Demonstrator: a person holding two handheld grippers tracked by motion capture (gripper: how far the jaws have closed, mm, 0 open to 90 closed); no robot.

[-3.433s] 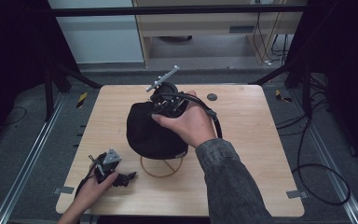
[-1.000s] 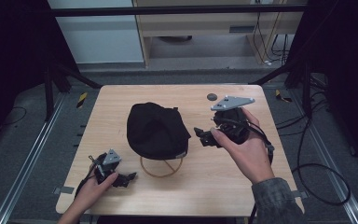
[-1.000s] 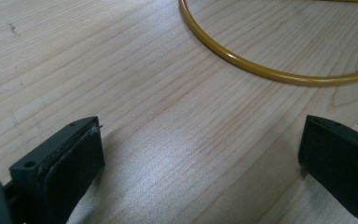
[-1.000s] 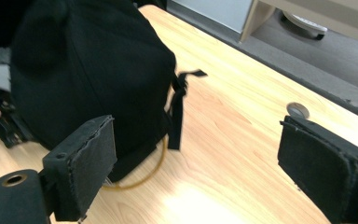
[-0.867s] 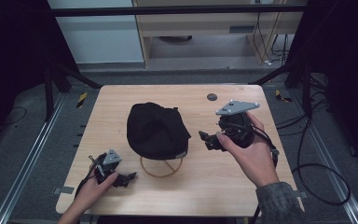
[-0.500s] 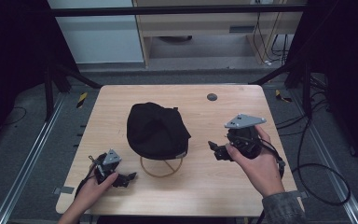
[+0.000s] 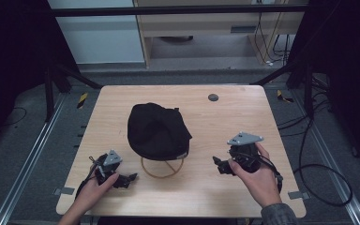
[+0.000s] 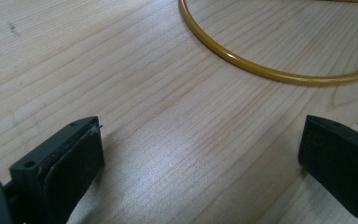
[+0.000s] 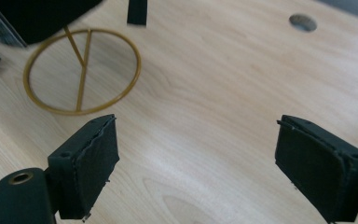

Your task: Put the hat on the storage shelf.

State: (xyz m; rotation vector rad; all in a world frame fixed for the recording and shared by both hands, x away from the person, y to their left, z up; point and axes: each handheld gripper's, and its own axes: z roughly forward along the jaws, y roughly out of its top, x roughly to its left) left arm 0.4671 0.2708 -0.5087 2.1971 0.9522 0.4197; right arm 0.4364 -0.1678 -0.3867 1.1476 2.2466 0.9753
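Centrally on the tabletop point(image 7: 243, 117) sits a black cap point(image 7: 157, 131), perched on a yellow wire stand point(image 7: 162, 167) whose ring base lies flat on the wood just toward the near edge from the cap. The cap is well apart from every edge, a little nearer the left edge than the right.

Near the front-left corner, the left gripper point(image 7: 130, 178) lies low over the wood in the person's hand, jaws spread wide and holding nothing; its tips point toward the ring and stop just short of it. In the left gripper view the ring's yellow arc point(image 8: 261, 70) crosses the top, with bare wood between it and the jaws.

By the front-right part of the tabletop, the right gripper point(image 7: 219, 166) is held in the other hand, jaws also wide and empty, aimed left toward the stand. A stretch of bare wood separates it from the ring. In the right gripper view the ring and its spokes point(image 9: 81, 70) lie ahead to the left, under the dark cap edge.

Open room: the whole right half of the tabletop back to the far edge, apart from a small round grey hole point(image 7: 213, 97) near the far edge. The far-left corner is bare too.

No writing or brand can be read; a small pale tag on the cap's rim is too small to tell.
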